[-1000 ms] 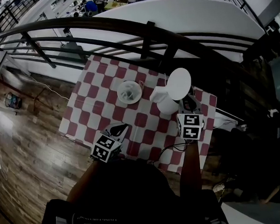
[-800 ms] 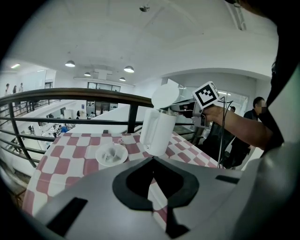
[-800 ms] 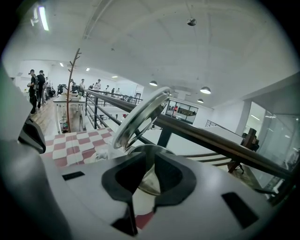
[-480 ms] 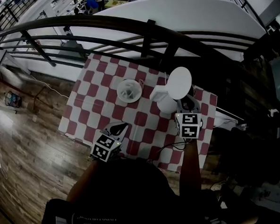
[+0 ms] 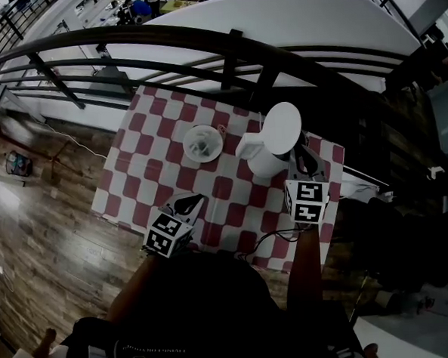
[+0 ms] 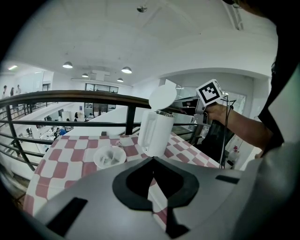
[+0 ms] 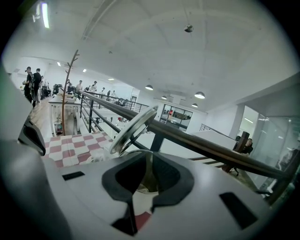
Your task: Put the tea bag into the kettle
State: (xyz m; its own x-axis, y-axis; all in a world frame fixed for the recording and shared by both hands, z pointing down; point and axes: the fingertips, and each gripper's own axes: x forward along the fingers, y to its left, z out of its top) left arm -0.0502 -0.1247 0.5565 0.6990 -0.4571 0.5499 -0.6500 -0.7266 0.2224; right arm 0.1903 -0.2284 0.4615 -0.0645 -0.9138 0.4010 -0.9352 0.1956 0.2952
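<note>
The white kettle (image 5: 262,161) stands on the checked tablecloth (image 5: 144,168) with its round lid (image 5: 281,129) tipped up. My right gripper (image 5: 304,160) hovers at the kettle's right side, just over the open rim (image 7: 140,187). Its jaws (image 7: 148,154) are closed to a thin seam, and nothing shows sticking out of them. A white bowl (image 5: 202,143) left of the kettle holds several tea bags (image 6: 110,158). My left gripper (image 5: 191,204) waits near the table's front edge, shut and empty, pointing at the kettle (image 6: 154,133).
A dark metal railing (image 5: 231,49) runs along the far side of the table. A cable (image 5: 269,240) lies near the front right corner of the cloth. Wooden floor lies to the left, and a lower hall with people shows beyond the railing.
The head view has shifted a little. My right gripper stays beside the kettle's open top and the left gripper has not moved.
</note>
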